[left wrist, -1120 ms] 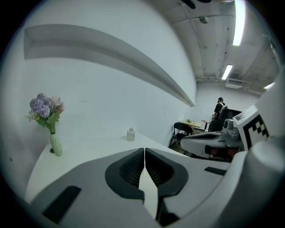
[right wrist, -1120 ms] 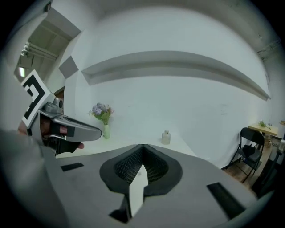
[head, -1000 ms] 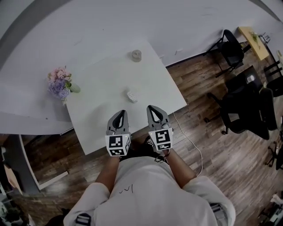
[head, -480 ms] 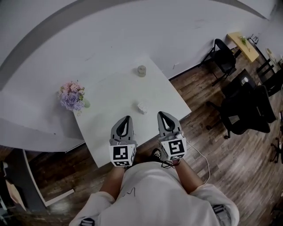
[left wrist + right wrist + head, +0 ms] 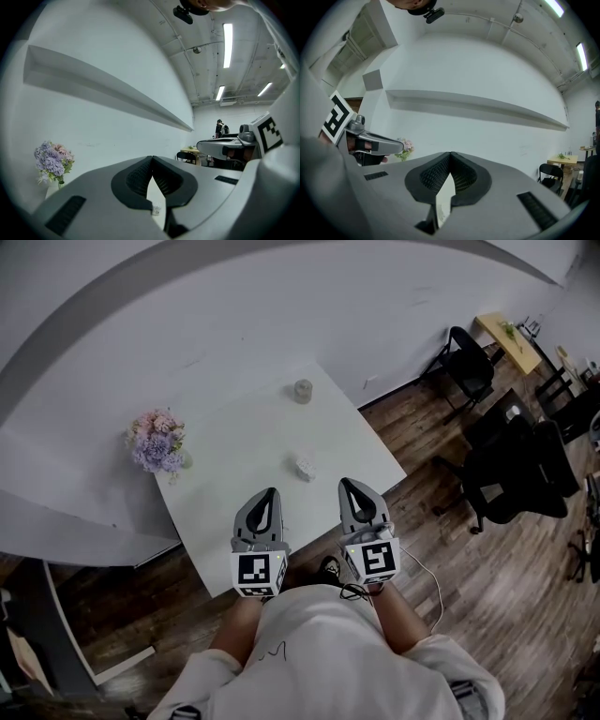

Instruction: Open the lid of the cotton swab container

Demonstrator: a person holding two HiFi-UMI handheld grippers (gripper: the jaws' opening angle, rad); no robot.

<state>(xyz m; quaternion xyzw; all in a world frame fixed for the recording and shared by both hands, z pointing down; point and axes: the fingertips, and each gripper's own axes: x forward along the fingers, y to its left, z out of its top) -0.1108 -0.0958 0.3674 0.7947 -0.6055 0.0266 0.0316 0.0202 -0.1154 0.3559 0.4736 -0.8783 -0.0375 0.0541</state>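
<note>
On the white table lie a small white boxy thing near the middle and a round greyish lidded container at the far edge; I cannot tell which holds the swabs. My left gripper and right gripper hover side by side over the table's near edge, both shut and empty, short of the small white thing. In the left gripper view the jaws meet at the tip; in the right gripper view the jaws likewise touch, with only a strip of table showing below.
A vase of purple and pink flowers stands at the table's left corner, also visible as flowers. Black office chairs stand on the wood floor to the right. A white cable lies by the table's near right corner. A wall runs behind the table.
The head view has shifted, so the table, flowers and both grippers sit a little further right and lower in the picture. Both grippers stay shut, side by side.
</note>
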